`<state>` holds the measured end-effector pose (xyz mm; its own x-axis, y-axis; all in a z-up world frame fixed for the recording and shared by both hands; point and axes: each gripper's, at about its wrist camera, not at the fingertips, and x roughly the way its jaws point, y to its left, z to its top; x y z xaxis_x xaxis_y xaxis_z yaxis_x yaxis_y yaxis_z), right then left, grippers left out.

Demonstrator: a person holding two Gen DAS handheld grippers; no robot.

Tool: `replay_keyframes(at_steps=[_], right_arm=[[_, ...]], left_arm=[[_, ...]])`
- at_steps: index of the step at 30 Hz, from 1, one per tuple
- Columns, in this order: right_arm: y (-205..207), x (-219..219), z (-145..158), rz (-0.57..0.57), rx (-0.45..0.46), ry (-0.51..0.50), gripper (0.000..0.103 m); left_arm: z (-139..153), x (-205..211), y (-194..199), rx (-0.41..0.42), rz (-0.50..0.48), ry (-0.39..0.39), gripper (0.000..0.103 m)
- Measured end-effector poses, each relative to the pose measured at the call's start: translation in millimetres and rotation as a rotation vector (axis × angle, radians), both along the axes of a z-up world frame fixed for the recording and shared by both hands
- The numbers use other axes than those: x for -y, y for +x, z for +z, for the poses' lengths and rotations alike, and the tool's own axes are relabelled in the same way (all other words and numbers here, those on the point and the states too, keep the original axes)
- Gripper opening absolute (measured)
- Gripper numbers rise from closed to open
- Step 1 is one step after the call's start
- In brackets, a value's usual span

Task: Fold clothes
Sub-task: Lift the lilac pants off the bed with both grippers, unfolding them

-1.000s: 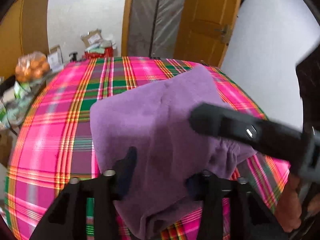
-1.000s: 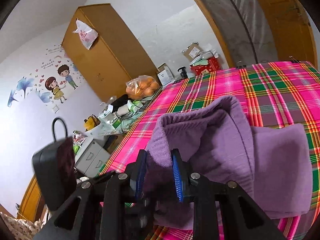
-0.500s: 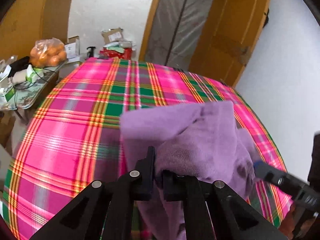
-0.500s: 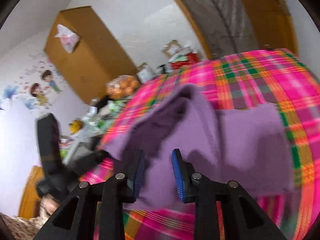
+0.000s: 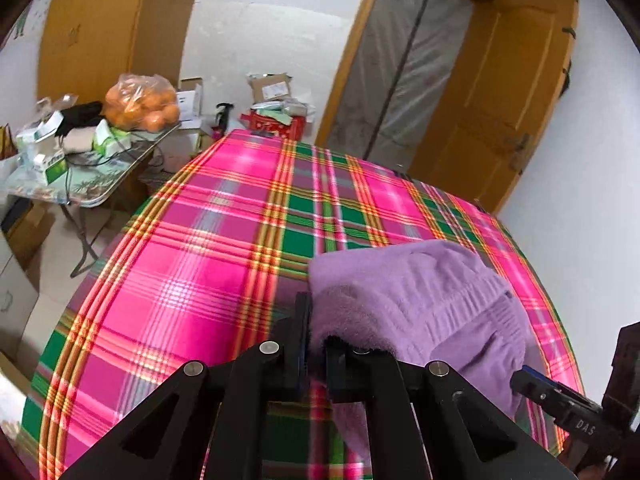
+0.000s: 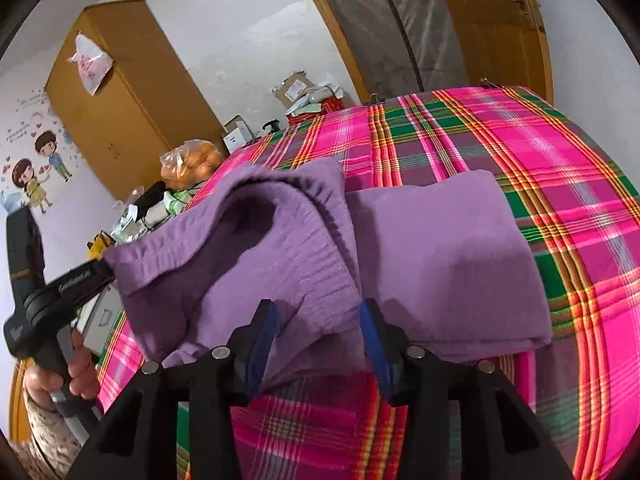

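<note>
Garment [image 5: 424,308], one, purple, on plaid bed [image 5: 224,248]; left tongs [image 5: 316,344] clamp its 6 o'clock edge; right tongs [image 6: 320,332] apart, marked "DAS".

Ahead of the left gripper [image 5: 316,344] and to its left, a wide stretch of the plaid bedspread [image 5: 200,264] is left bare, and free passage is offered there. To its right the way is taken up by the bunched purple garment [image 5: 420,304], and the right gripper [image 5: 560,400] is met just beyond it. Off the bedspread's far-left edge, movement is barred by a cluttered side table [image 5: 80,184] carrying a bag of oranges [image 5: 140,100]. Beyond the right gripper's [image 6: 320,332] parted fingers the garment [image 6: 440,248] blocks the near ground; bare bedspread [image 6: 580,200] is found to its right.
</note>
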<state>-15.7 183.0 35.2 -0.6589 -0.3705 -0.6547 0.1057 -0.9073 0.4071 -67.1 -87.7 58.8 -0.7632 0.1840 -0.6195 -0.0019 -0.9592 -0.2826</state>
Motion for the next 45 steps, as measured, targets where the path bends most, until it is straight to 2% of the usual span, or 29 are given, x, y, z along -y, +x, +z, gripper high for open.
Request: replay_keyframes(at_steps=[10, 11, 12, 15, 18, 23, 27, 31, 35, 38, 41, 45], right_arm=[[-9, -2, -10, -0.047, 0.047, -0.028, 0.045], [-9, 0, -8, -0.051, 0.027, -0.032, 0.040], [-8, 2, -4, -0.053, 0.002, -0.024, 0.028], [-5, 10, 10, -0.045, -0.068, 0.012, 0.018], [-7, 22, 27, -0.019, -0.130, 0.043, 0.015], [-15, 38, 59, 0.037, -0.232, 0.025, 0.011], [-14, 58, 83, 0.092, -0.315, 0.050, 0.011], [-23, 70, 95, 0.122, -0.348, 0.042, 0.011], [-43, 79, 108, 0.145, -0.353, -0.032, 0.011], [-53, 89, 116, 0.176, -0.381, -0.046, 0.011], [-64, 97, 111, 0.197, -0.348, -0.057, 0.011], [-78, 101, 97, 0.200, -0.288, -0.098, 0.011]], left_arm=[[-14, 33, 5, 0.028, 0.075, 0.017, 0.006], [-16, 36, 6, 0.032, 0.082, 0.019, 0.006], [-17, 38, 7, 0.037, 0.089, 0.021, 0.006], [-21, 47, 9, 0.049, 0.110, 0.027, 0.006], [-26, 55, 12, 0.061, 0.130, 0.033, 0.006], [-31, 61, 15, 0.082, 0.142, 0.025, 0.006], [-33, 68, 19, 0.092, 0.154, 0.037, 0.006], [-35, 71, 23, 0.104, 0.157, 0.030, 0.006], [-36, 70, 26, 0.116, 0.153, 0.023, 0.007], [-37, 71, 28, 0.127, 0.152, 0.015, 0.007], [-36, 71, 30, 0.152, 0.156, 0.016, 0.007], [-23, 67, 42, 0.123, 0.130, 0.010, 0.010]])
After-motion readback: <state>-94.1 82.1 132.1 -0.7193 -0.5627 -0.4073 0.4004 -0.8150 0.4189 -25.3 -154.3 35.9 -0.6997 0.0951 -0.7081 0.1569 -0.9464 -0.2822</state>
